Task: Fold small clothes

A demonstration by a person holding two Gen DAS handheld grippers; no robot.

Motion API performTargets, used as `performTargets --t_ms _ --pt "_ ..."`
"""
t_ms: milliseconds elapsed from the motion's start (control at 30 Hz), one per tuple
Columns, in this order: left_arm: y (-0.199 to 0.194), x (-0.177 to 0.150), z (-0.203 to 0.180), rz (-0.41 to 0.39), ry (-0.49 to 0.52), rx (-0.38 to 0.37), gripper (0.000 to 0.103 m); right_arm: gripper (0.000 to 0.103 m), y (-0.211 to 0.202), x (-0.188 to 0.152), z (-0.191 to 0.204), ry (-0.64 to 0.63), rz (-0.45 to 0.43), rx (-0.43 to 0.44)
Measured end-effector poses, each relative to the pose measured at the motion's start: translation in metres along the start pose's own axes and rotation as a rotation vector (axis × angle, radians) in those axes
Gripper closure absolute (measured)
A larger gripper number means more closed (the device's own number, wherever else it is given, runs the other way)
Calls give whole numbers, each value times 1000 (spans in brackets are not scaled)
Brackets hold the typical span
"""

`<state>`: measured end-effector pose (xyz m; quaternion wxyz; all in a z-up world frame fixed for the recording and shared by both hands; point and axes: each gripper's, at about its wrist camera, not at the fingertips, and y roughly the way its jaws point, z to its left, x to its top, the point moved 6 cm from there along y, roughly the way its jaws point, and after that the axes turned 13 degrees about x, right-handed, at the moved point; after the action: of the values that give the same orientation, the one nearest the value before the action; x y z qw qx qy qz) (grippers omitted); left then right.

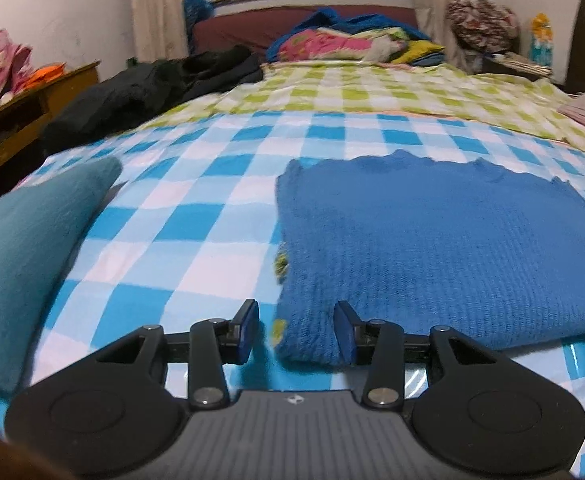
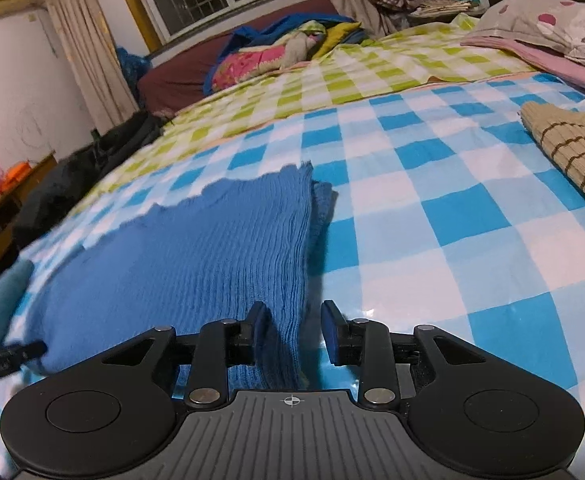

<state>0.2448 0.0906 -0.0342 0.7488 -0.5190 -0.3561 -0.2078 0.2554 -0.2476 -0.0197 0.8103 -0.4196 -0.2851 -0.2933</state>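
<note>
A folded blue knit garment lies flat on the blue-checked bed sheet. My left gripper hovers at its near left corner; the corner sits between the jaws, the left pad stands apart from it, and the jaws are open. In the right wrist view the same blue knit stretches away to the left. My right gripper is at its near right edge with the folded edge between the open jaws, and the right pad is clear of the cloth. A black part of the left gripper shows at the far left.
A teal cloth lies left of the knit. A beige striped knit lies at the right. Black clothes and a wooden desk line the left side. Bright bedding and a spotted pillow lie farther back.
</note>
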Motion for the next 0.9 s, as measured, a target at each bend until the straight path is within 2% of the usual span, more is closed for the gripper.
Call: performTargets --t_ms 133,233,433,567,767,900 --pt "1 -5 5 48 -50 15 55 70 -3 -2 -2 -7 18 -2" --pt "-10 -3 1 32 -33 34 55 69 -5 -4 -9 30 24 8" --pt "-45 2 -25 -90 84 12 55 67 -17 3 -15 107 -5 48" --pt "-67 -3 -50 -125 146 -49 55 65 -18 1 -20 153 4 57" --pt "-100 -15 -108 -258 317 -111 54 63 -23 4 -27 213 -4 87" --pt "-116 -27 -151 -336 428 -164 48 59 -27 6 -33 229 -9 86"
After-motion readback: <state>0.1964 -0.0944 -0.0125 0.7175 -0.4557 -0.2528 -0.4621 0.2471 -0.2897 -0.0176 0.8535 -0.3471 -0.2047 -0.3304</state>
